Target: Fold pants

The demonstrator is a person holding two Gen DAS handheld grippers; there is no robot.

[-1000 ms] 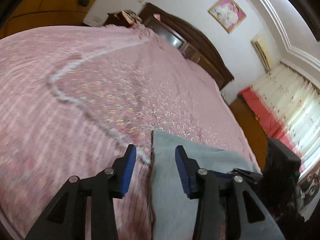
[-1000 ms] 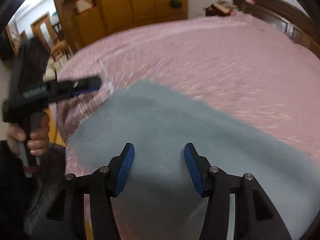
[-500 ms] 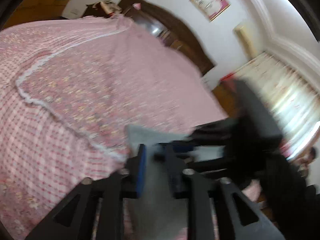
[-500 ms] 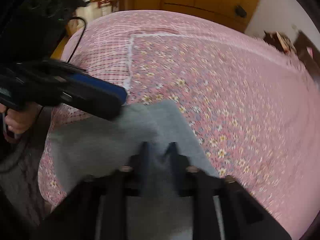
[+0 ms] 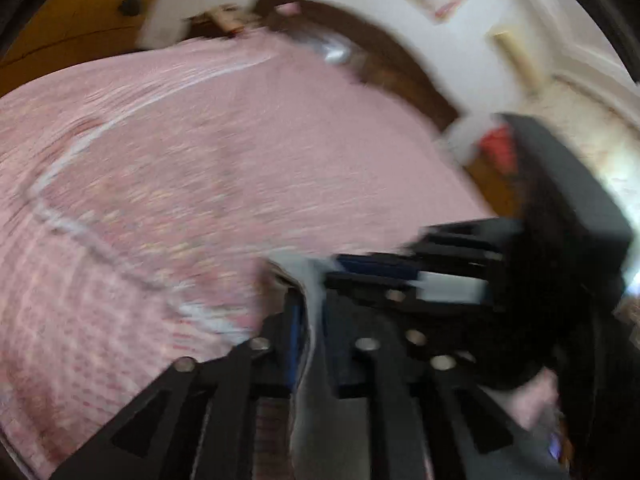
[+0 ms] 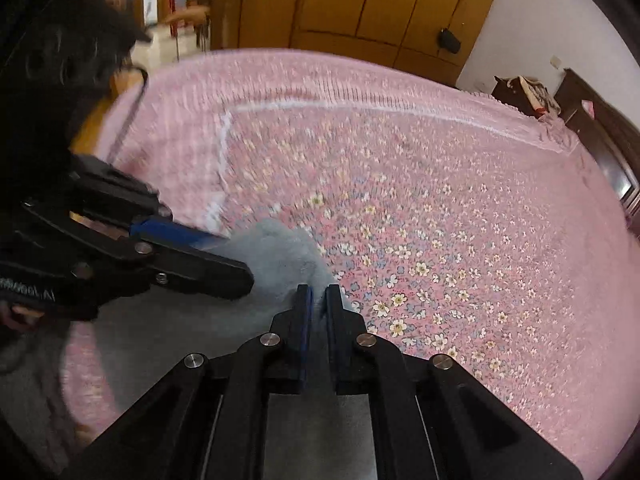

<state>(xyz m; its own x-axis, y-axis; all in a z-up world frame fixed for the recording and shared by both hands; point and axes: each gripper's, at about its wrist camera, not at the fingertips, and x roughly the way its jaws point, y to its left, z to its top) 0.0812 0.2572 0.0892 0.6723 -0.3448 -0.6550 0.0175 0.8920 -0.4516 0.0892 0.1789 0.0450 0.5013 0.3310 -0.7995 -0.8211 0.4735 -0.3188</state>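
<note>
Grey pants lie bunched at the near corner of a pink floral bedspread. My right gripper is shut on a fold of the grey fabric, which pokes up between its blue pads. My left gripper comes in from the left and pinches the same bunch just beside it. In the blurred left wrist view, the left gripper has its jaws closing tight on a strip of the pants, and the right gripper lies crosswise right next to its tips.
The bedspread stretches away to a dark wooden headboard. A wooden wardrobe stands beyond the bed's far side, a nightstand in the corner. A person's hand holds the left gripper at the bed's edge.
Both grippers went from open over the flat grey fabric to pinched on it. They moved close together at the pants' corner, and the fabric there is now bunched up.
</note>
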